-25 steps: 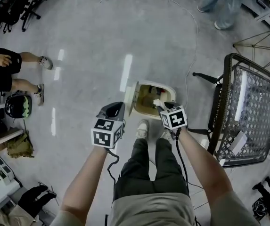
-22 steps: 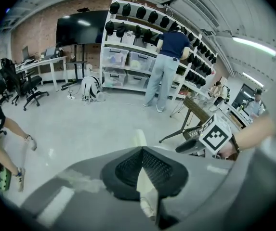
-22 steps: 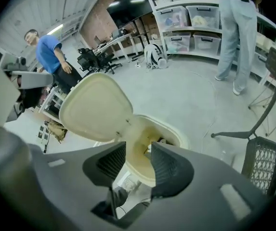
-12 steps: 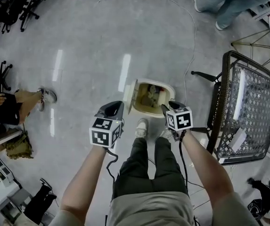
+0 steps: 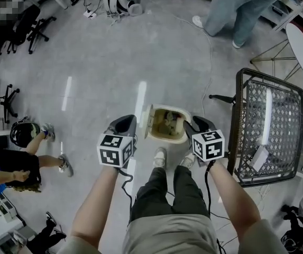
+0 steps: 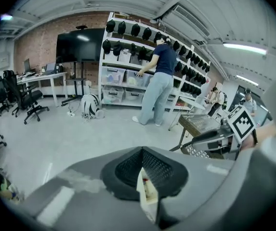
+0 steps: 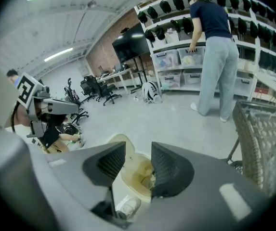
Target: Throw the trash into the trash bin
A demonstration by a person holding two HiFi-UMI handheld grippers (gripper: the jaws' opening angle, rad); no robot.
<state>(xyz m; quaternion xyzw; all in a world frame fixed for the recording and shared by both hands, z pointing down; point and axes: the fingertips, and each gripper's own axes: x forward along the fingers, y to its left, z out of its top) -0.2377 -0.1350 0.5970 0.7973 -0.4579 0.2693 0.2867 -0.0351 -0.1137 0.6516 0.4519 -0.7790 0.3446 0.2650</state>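
head view: the cream plastic trash bin (image 5: pixel 168 139) stands open at twelve o'clock of your shoes (image 5: pixel 160 156), with crumpled trash (image 5: pixel 170 119) inside. your left gripper (image 5: pixel 127 121) hangs at its nine o'clock and your right gripper (image 5: pixel 191 125) at its three. left gripper view: your left jaws meet at the tips and hold nothing. the bin peeks through below, at six o'clock. right gripper view: your right jaws are opening, with a narrow gap and nothing in it, and the bin lies beyond.
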